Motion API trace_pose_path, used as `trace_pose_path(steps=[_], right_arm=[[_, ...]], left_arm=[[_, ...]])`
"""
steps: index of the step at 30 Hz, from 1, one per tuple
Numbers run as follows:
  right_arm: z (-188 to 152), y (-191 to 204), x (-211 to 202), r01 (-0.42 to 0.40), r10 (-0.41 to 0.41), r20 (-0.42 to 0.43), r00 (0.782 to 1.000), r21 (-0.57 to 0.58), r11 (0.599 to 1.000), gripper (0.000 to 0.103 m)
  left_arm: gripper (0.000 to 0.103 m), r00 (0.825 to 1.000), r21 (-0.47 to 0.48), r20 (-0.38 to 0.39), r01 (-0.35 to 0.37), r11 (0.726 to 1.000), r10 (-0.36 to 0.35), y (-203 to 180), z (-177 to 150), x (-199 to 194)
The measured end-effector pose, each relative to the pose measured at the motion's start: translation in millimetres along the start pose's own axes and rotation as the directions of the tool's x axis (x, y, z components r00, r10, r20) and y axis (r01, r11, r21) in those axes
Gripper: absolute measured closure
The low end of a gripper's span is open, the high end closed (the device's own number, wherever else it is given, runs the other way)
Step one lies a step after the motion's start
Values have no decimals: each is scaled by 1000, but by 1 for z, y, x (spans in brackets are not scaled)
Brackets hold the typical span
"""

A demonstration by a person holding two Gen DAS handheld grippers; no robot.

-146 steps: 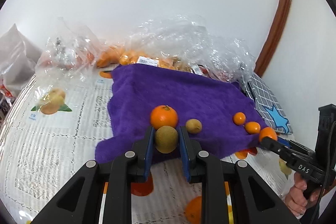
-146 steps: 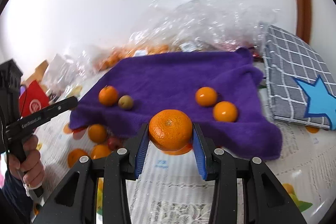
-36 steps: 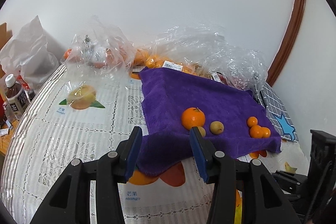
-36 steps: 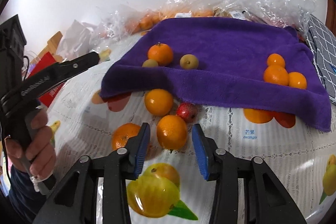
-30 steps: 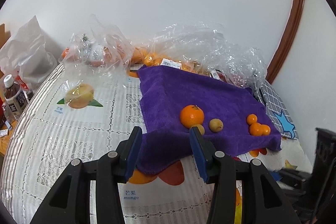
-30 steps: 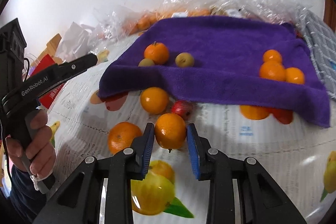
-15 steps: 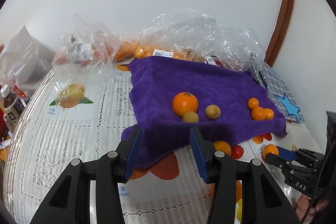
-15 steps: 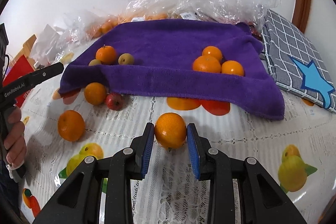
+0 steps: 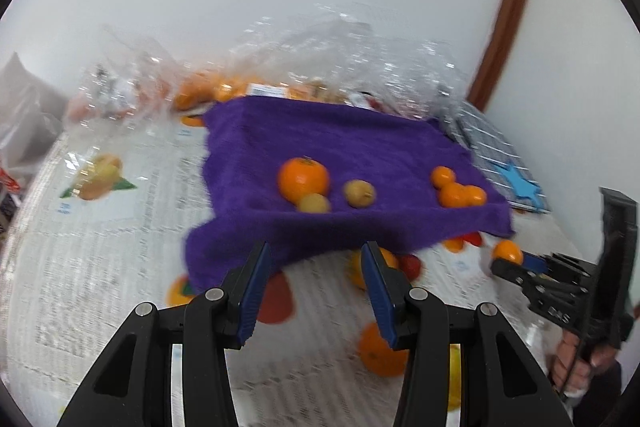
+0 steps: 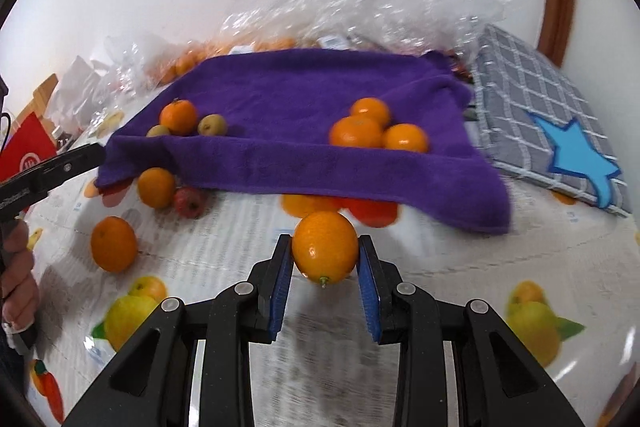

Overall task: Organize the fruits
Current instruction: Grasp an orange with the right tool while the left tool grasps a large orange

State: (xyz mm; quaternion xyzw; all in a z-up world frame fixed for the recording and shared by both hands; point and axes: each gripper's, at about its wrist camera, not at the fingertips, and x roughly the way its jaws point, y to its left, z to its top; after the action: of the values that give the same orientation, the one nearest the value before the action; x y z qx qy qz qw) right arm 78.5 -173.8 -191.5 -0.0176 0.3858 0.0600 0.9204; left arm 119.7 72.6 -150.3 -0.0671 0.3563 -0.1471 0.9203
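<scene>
Your right gripper (image 10: 325,269) pinches an orange (image 10: 325,247) above the tablecloth, short of the purple towel (image 10: 296,99). Left gripper (image 9: 314,287) is spread, empty. Risk: dropped onto the three-orange cluster (image 10: 376,133), it may roll off the towel's sagging edge.

The desk (image 10: 460,259) carries a fruit-print cloth, a purple towel (image 10: 304,115), a grey checked mat (image 10: 536,95), loose oranges (image 10: 114,245) and plastic bags (image 10: 360,3).

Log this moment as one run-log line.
right claw: shut on orange, above tablecloth | left claw: open, empty | purple towel: three-orange cluster on it
</scene>
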Motion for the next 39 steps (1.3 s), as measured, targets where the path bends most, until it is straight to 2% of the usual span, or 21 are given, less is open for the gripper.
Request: trace_pose_path(steps=[3, 5, 8, 14, 20, 28, 34, 39], right_arm=[[-3, -13, -5, 0, 0, 3, 1000, 18, 1000, 71], [-5, -20, -7, -8, 8, 6, 1000, 37, 999, 71], [-5, -31, -9, -36, 34, 22, 999, 82, 996, 71], [-5, -35, -11, -39, 35, 32, 999, 106, 994, 71], [-7, -35, -13, -30, 26, 40, 999, 123, 992, 71], [-7, -34, -9, -50, 48, 23, 999, 107, 993, 71], [-6, -33, -8, -55, 54, 15, 998, 99, 994, 71], [-6, -33, -6, -62, 62, 10, 998, 96, 993, 71]], left_arm=[[58, 998, 29, -35, 48, 998, -47, -11, -7, 2], [52, 996, 45, -60, 70, 997, -68, -18, -13, 3], [52, 991, 66, -92, 103, 993, -97, -27, -21, 4], [52, 988, 113, -139, 78, 990, -62, -38, -33, 9], [52, 977, 139, -205, 80, 987, -51, -43, -37, 21], [52, 976, 145, -213, 74, 987, -42, -44, -36, 22], [63, 977, 113, -207, 83, 990, -58, -40, -35, 21], [63, 976, 110, -207, 86, 990, -61, -39, -35, 21]])
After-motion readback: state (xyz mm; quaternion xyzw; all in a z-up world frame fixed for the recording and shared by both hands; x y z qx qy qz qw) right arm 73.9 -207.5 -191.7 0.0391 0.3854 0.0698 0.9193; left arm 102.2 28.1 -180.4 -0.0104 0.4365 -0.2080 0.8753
